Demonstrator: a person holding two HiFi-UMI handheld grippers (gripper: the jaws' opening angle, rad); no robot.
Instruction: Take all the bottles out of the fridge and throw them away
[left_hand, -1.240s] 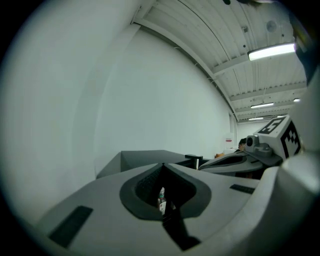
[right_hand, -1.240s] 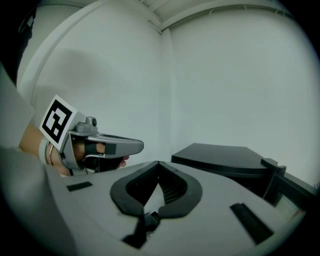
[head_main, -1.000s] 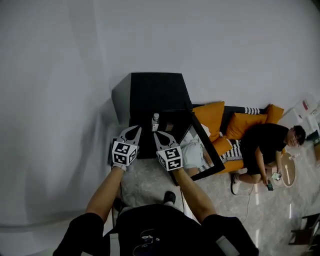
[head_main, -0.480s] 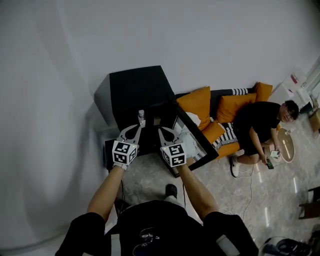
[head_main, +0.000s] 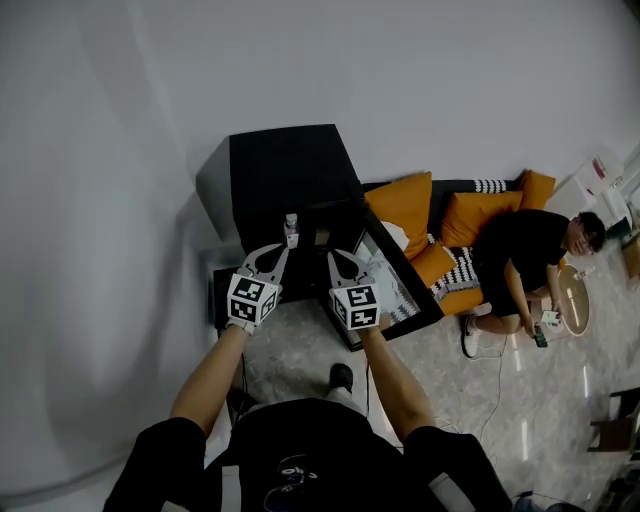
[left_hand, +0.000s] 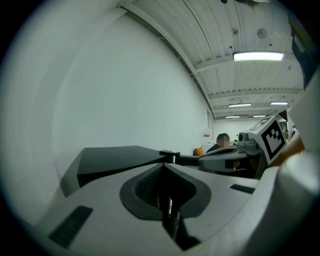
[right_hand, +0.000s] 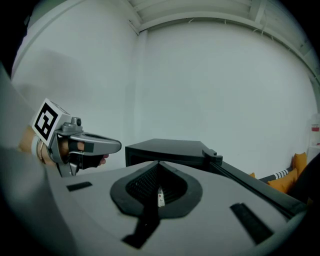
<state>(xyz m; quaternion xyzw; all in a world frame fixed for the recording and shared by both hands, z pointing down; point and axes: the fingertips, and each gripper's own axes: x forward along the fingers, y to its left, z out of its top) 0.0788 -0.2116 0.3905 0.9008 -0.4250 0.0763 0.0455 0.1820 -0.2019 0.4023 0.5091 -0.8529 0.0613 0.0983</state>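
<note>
Both pairs closed up: left tongs (head_main: 280, 251) and right tongs (head_main: 335, 256) are pressed together, holding nothing, just in front of the open fridge (head_main: 285, 165). One bottle (head_main: 291, 228) stands upright in the fridge's opening. If they push in without spreading, they'll likely knock it over. Its label is too small to read.

Arms extended forward, left claw (head_main: 268, 256) and right claw (head_main: 338, 260) side by side, closed.
</note>
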